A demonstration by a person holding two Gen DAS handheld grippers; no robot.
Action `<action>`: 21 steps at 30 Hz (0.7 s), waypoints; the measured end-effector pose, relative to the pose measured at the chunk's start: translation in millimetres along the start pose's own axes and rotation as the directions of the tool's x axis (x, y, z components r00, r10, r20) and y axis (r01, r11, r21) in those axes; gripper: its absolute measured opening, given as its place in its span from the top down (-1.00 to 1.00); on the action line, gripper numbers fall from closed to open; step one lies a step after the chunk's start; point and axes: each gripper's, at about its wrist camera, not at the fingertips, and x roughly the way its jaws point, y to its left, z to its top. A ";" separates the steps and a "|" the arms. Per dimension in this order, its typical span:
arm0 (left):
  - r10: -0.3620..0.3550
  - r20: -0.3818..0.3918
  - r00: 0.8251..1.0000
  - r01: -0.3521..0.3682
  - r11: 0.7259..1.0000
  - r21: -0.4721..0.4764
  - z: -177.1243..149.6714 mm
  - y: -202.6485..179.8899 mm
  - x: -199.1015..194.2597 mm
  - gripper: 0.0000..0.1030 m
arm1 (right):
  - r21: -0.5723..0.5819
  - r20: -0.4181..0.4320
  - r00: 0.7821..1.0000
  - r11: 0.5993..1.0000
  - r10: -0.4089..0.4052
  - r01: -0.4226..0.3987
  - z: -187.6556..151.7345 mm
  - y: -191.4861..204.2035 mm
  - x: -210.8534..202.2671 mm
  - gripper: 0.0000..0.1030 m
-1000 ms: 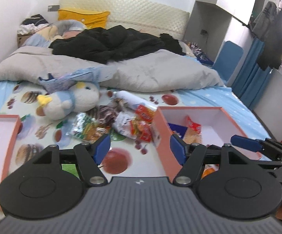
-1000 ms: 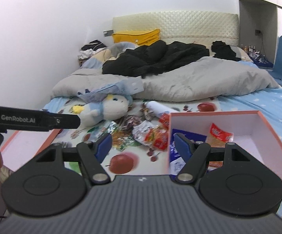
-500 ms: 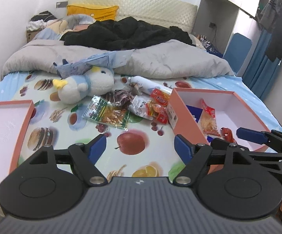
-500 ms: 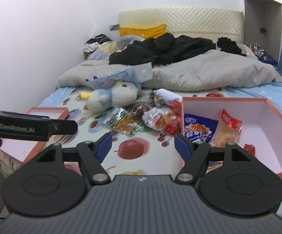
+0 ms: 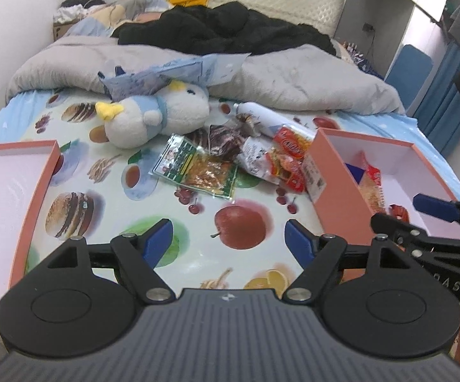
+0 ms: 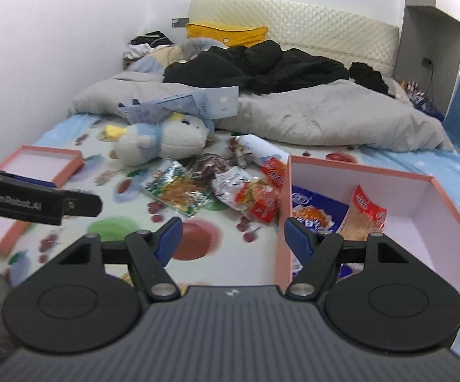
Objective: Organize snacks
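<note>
Both grippers have dipped toward the snack pile point(image 5: 239, 159); left jaws wider.

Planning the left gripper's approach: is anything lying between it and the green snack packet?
Nothing in the way. In the left wrist view, only bare printed bedsheet separates the open left gripper from the green snack packet.

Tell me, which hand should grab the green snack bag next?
Probably the left. Its open, empty tool points straight at the green snack bag, while the right tool sits beside the pink box.
</note>
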 end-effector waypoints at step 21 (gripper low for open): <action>0.061 -0.157 0.986 -0.061 0.998 0.006 17.7 63.7 139.6 -0.72 | -0.191 -0.083 0.996 0.980 0.041 -0.056 38.1 27.5 117.6 -0.40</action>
